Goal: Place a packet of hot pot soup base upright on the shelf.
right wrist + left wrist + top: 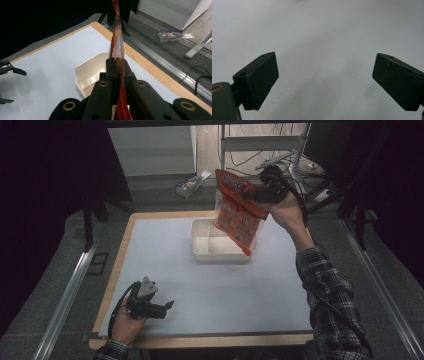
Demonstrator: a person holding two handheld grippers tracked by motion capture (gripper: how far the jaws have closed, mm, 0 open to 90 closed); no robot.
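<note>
Bag [239,210], red and orange, hangs pinched between the jaws of my right gripper [263,191], which are clamped tight on its upper edge. From that gripper's own view the bag [117,42] runs edge-on straight up out of the jaws, a thin glossy strip. Below the jaws and just beyond them sits a white tub [210,251], and the bag's lower corner dangles over the tub's near right rim; I cannot tell whether it touches. My left gripper [162,307] rests low over the desk [220,295], well apart from the tub, its jaws standing wide with only bare desk [324,37] between them.
</note>
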